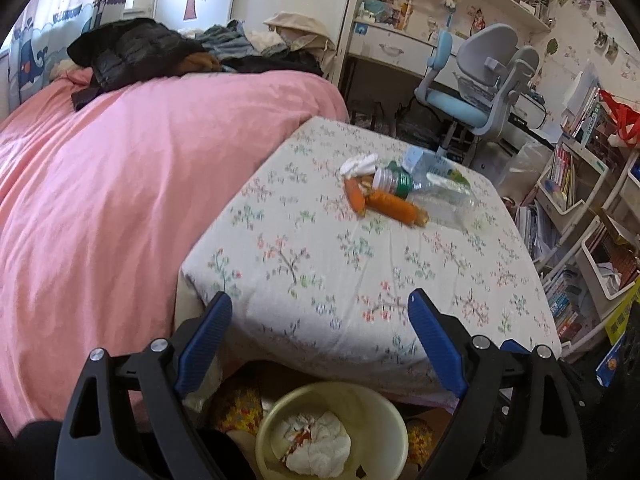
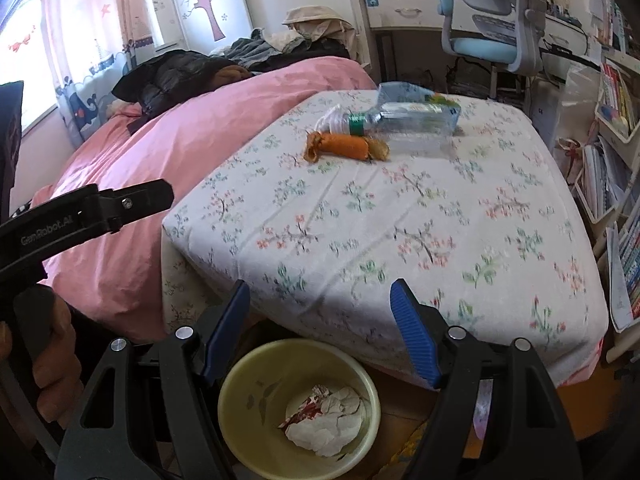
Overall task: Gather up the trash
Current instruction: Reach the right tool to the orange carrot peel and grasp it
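Trash pile lay at far end of floral sheet: clear plastic bottle (image 2: pixel 404 130) on side, green label, white cap; orange wrapper (image 2: pixel 346 146) just in front, touching; white tissue (image 1: pixel 360 165) and pale blue carton (image 1: pixel 424 160) beside. Yellow bin (image 2: pixel 240 384) stood on floor, crumpled white paper (image 2: pixel 326 426) inside.

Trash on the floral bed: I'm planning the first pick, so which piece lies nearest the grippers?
The orange wrapper, twisted at both ends. It sits at the near edge of the pile; the clear plastic bottle and blue packet lie behind it.
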`<state>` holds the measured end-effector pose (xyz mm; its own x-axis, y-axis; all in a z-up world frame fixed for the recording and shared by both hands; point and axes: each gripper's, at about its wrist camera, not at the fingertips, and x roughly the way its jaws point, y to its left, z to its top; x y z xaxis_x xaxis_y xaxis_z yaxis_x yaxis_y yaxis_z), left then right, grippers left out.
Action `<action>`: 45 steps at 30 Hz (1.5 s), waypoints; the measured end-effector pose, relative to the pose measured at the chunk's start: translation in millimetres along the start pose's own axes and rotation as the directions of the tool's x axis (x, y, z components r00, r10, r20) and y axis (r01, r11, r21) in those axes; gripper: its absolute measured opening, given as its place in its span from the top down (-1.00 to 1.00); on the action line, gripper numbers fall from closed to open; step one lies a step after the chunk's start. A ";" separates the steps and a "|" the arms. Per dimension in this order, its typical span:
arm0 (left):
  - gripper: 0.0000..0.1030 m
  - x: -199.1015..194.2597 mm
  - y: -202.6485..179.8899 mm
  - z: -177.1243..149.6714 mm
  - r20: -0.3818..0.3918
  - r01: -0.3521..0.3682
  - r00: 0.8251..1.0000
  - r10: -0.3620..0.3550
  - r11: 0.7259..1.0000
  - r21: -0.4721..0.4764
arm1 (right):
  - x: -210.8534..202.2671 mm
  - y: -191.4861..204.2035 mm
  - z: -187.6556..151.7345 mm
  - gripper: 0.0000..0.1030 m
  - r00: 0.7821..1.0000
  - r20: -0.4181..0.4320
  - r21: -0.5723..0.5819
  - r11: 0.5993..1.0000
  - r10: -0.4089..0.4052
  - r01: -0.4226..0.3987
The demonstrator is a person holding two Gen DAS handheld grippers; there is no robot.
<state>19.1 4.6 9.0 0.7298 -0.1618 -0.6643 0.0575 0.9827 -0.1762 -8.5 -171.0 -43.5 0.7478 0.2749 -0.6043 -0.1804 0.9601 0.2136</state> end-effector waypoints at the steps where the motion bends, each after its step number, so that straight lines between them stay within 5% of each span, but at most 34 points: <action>1: -0.66 0.8 0.1 1.9 0.003 0.001 1.000 -0.001 1.000 0.000 | -0.3 1.2 3.6 -0.35 1.000 0.004 -0.007 1.000 -0.001 0.001; 11: -0.70 17.6 15.5 49.9 0.012 0.005 1.000 -0.005 1.000 -0.016 | 16.0 -7.0 69.8 -0.38 1.000 0.008 -0.131 0.991 -0.018 0.019; 21: -0.70 62.7 20.7 86.7 -0.050 -0.031 0.998 0.032 0.999 0.017 | 92.4 -51.6 128.0 -0.38 0.997 -0.058 -0.130 0.990 -0.058 0.050; 40: -0.70 126.6 18.9 104.9 -0.190 -0.054 0.980 0.054 0.999 0.007 | 195.1 -41.2 146.8 -0.38 0.982 -0.189 -0.244 0.969 -0.004 -0.043; 42: -0.70 133.9 17.4 105.3 -0.203 -0.066 0.977 0.067 0.998 0.016 | 195.2 -44.9 147.8 -0.28 0.981 -0.195 -0.238 0.970 0.010 -0.058; 44: -0.70 140.2 17.1 105.8 -0.216 -0.069 0.974 0.071 0.997 0.017 | 196.6 -49.3 146.1 0.28 0.971 -0.237 -0.236 0.967 0.035 -0.093; 45: -0.70 144.3 17.0 106.0 -0.226 -0.069 0.972 0.070 0.998 0.015 | 195.5 -50.2 143.8 0.32 0.967 -0.252 -0.251 0.963 0.037 -0.102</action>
<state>197.6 7.6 -12.8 0.5591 -0.1085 -0.8220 0.0170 0.9927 -0.1195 238.7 -172.8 -62.0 0.5557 0.3144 -0.7697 -0.4107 0.9087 0.0747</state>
